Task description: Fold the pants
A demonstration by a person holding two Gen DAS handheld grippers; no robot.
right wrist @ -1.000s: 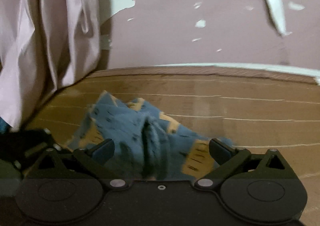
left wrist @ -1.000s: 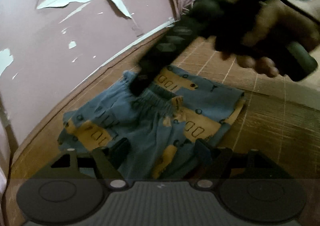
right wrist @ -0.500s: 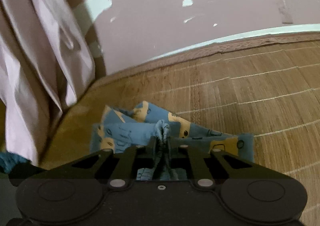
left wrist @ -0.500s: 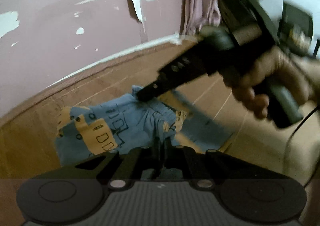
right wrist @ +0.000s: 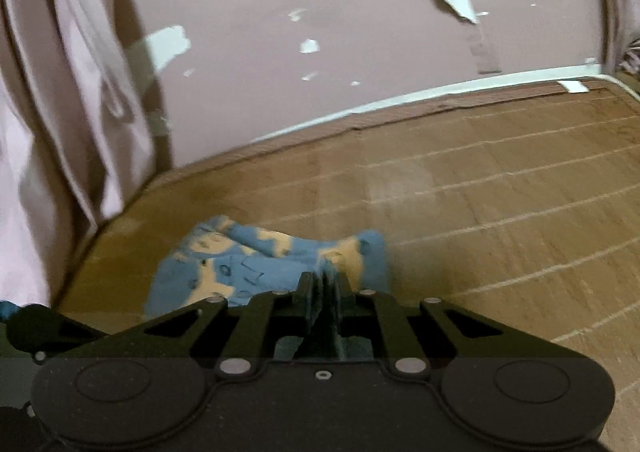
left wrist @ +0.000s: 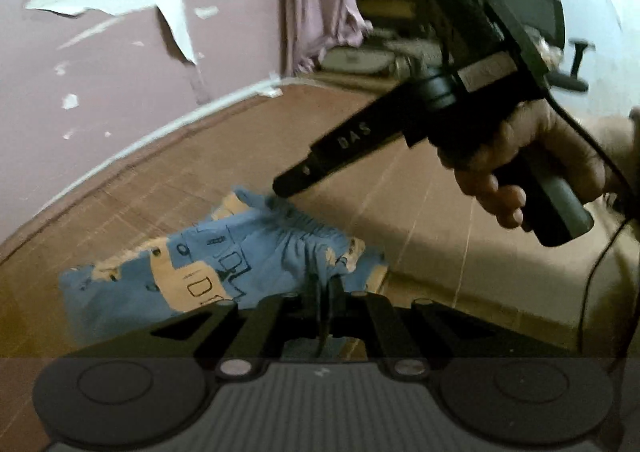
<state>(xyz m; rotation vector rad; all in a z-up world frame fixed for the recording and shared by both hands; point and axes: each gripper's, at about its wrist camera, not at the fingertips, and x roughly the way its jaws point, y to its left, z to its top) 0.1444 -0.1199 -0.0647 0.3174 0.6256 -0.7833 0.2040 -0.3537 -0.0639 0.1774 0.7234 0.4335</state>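
Blue pants [left wrist: 240, 252] with a tan printed pattern lie crumpled on a brown woven mat [left wrist: 420, 220], near the peeling mauve wall [left wrist: 120, 92]. The left gripper [left wrist: 325, 292] has its fingers pinched on the gathered waistband at the pants' near edge. The right gripper [right wrist: 325, 284], seen in the left wrist view gripped by a hand [left wrist: 528, 164], has its fingers pinched on a fold of cloth at the pants' far end. A pink curtain [right wrist: 60, 112] hangs beside the wall.

Both wrist cameras look steeply down, close over the same pants [left wrist: 224, 268].
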